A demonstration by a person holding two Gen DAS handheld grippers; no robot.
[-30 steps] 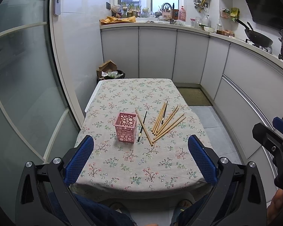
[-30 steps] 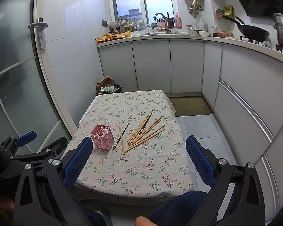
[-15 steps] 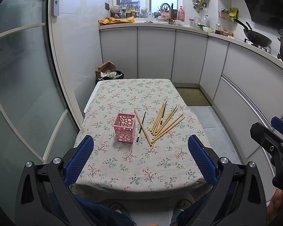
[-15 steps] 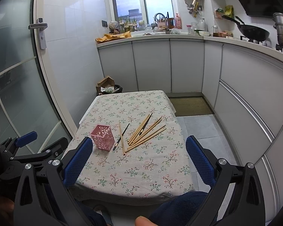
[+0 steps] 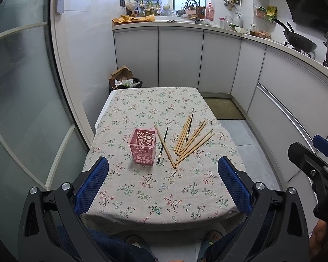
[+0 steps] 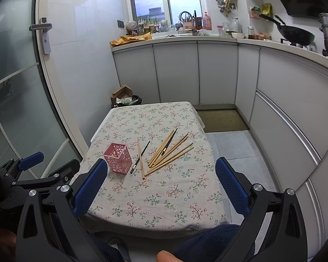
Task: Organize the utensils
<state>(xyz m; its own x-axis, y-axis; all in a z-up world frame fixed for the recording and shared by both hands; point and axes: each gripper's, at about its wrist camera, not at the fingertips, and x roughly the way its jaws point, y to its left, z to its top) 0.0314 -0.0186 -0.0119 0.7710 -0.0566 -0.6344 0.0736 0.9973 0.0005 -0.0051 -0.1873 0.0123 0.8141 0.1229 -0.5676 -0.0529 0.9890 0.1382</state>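
Two tools are hovering at the near edge of the table (image 5: 164, 198), both wide and carrying nothing: left tool (image 5: 163, 187), right tool (image 6: 161, 186). Pink holder (image 5: 143, 146) is standing upright left of centre; chopsticks (image 5: 192, 142) are lying loose just to its right, two dark ones among them, one pale stick nearly touching the holder. Judgement: gathering is not yet begun. Next move is calling for a tool descending over one stick, narrowing across its width.

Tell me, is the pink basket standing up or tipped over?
Standing up. The pink basket sits on its base on the table, its open top facing up, beside the chopsticks lying flat.
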